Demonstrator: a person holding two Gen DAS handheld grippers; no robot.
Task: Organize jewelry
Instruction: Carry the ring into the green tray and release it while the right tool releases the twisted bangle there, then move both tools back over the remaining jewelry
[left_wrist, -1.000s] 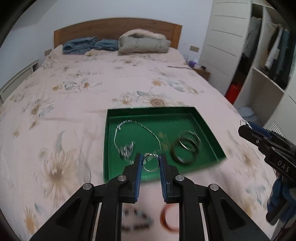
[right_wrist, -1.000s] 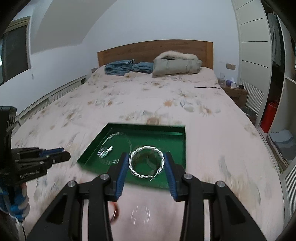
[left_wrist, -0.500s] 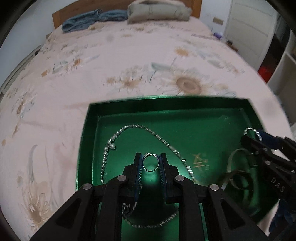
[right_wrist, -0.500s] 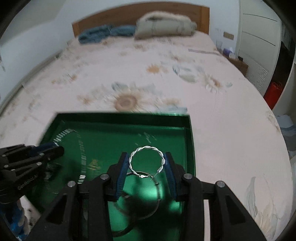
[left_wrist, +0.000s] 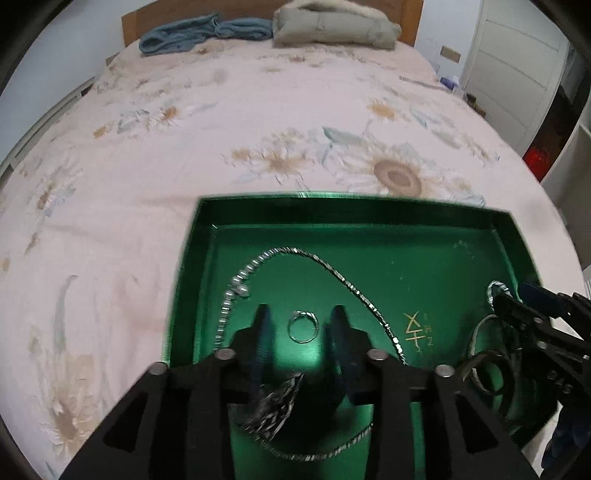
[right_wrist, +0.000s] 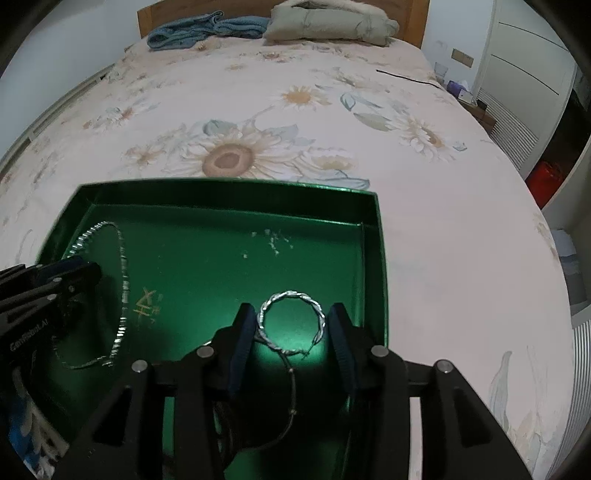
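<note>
In the green tray (left_wrist: 207, 236) on the bed, a small ring (left_wrist: 303, 326) lies between the left gripper (left_wrist: 301, 328)'s opening jaws, clear of both pads. Near the tray's right edge, the twisted bangle (right_wrist: 291, 319) sits between the right gripper (right_wrist: 291, 325)'s opening jaws, beside both pads.

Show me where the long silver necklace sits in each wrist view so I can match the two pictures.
Left wrist view: the necklace loops across the middle of the green tray, running around and under the left tool.
Right wrist view: the necklace lies at the tray's left side, beside the left tool's tip.
Shared landmark: the gold mark on the tray floor, just right of the necklace.
</note>
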